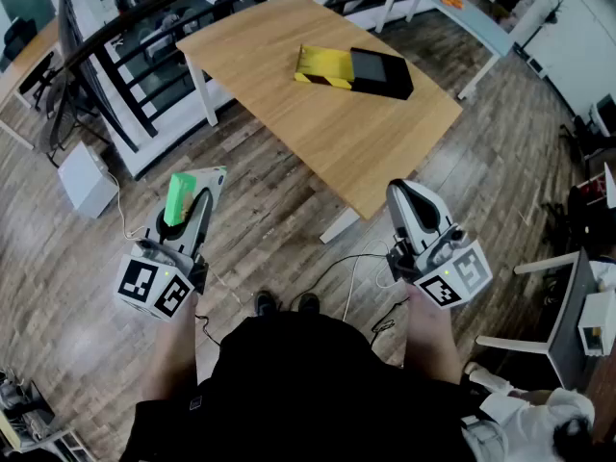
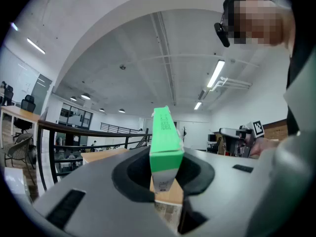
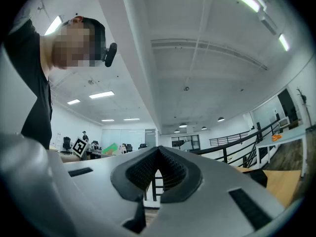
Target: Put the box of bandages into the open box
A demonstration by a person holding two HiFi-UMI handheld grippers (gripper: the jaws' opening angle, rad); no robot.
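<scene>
A slim green box of bandages (image 1: 180, 195) stands upright in my left gripper (image 1: 197, 189), low at the left over the floor. In the left gripper view the jaws are shut on the lower end of that bandage box (image 2: 165, 142), and the left gripper (image 2: 165, 174) tilts up towards the ceiling. The open box (image 1: 380, 71), a black tray with a yellow lid (image 1: 324, 65) beside it, lies on the wooden table (image 1: 366, 138) well ahead of both grippers. My right gripper (image 1: 405, 193) is shut and holds nothing; in the right gripper view its ribbed pads (image 3: 170, 167) meet.
A black railing (image 1: 144, 85) runs at the left behind the table. On the floor under it sits a white unit (image 1: 87, 179). A cable (image 1: 351, 269) trails across the wood floor near my feet. White furniture (image 1: 568, 306) stands at the right, a grey-blue table (image 1: 462, 12) at the back.
</scene>
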